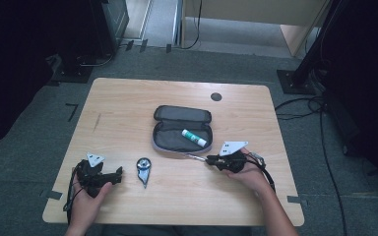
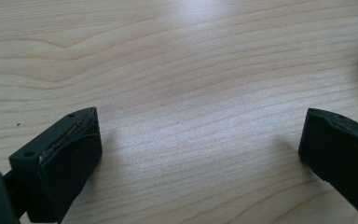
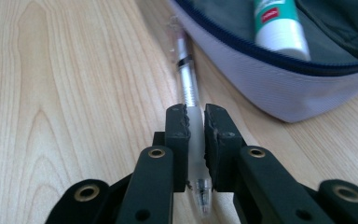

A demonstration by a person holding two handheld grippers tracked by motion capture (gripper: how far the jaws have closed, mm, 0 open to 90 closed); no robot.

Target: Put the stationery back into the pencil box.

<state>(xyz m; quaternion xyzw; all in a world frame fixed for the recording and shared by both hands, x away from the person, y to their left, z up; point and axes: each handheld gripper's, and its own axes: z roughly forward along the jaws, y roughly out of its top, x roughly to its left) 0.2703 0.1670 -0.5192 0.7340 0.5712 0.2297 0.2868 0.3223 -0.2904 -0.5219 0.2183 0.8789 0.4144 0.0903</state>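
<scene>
We have the right hand-held gripper (image 3: 195, 122) clamped on the clear plastic pen (image 3: 189, 95) just outside the open grey pencil case (image 1: 182, 129), already holding a glue stick (image 1: 194, 138); the pen's transfer remains, left hand-held gripper (image 1: 120, 174) wide, idle.

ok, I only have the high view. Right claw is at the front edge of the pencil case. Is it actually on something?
Observer: Yes. The right claw is shut on a clear pen, pads pressing its barrel.
Operator: Where is the pen lying?
Observer: On the table, alongside the pencil case wall, outside it.
Operator: The white stick in the case?
Observer: A glue stick, green and white with a red label, lying inside.
Operator: Left claw?
Observer: The left claw is open wide over bare wood, nothing between its jaws.
</scene>
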